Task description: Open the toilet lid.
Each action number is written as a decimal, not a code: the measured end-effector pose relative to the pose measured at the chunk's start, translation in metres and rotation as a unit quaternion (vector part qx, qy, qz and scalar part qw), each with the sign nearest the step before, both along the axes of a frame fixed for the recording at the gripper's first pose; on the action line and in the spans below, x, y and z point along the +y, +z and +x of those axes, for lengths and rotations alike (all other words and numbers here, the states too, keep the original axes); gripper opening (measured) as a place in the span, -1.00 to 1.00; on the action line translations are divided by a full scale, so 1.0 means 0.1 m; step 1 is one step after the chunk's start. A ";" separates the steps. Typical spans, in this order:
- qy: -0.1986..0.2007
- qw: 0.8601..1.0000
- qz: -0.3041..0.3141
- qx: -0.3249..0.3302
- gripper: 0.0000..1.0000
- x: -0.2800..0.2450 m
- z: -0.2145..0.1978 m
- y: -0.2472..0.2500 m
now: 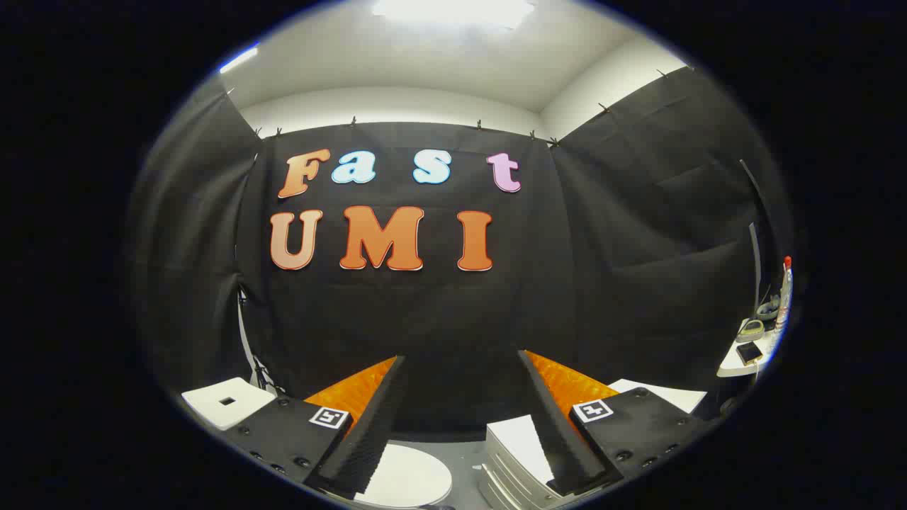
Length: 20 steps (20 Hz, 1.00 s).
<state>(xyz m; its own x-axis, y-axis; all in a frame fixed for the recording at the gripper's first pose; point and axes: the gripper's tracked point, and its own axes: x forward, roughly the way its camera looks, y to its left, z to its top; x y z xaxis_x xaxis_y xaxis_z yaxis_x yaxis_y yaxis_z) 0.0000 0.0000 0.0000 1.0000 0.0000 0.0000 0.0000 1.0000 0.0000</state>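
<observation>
In the gripper view, the claw (460, 397) stands wide open, its two fingers (368, 425) spread well apart and holding nothing, touching nothing. Below and between the fingers lies the toilet lid (411, 478), a white rounded shape lying flat and closed, partly hidden behind the left finger; its long axis cannot be told. Just right of the lid sits a white ribbed box (514, 453), under the right finger. Far right of the lid, a small desk (740, 365) carries a bottle (784, 294).

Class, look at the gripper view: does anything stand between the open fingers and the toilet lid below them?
Nothing visible does. The hand-held gripper is open, fingers apart in the air, and the white toilet lid lies just below, by one finger, with no object between.
</observation>
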 end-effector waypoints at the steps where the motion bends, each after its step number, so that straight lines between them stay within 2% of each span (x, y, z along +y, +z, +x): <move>1: -0.001 1.000 -0.003 -0.002 0.98 -0.02 -0.02 0.02; 6: 0.006 1.000 0.015 -0.013 0.97 -0.17 0.01 0.04; 9: 0.004 0.999 0.032 -0.018 0.98 -0.37 0.19 -0.07; 15: 0.006 0.999 0.048 -0.014 0.98 -0.38 0.66 -0.31; 20: 0.008 0.998 0.063 -0.010 0.98 -0.23 0.68 -0.39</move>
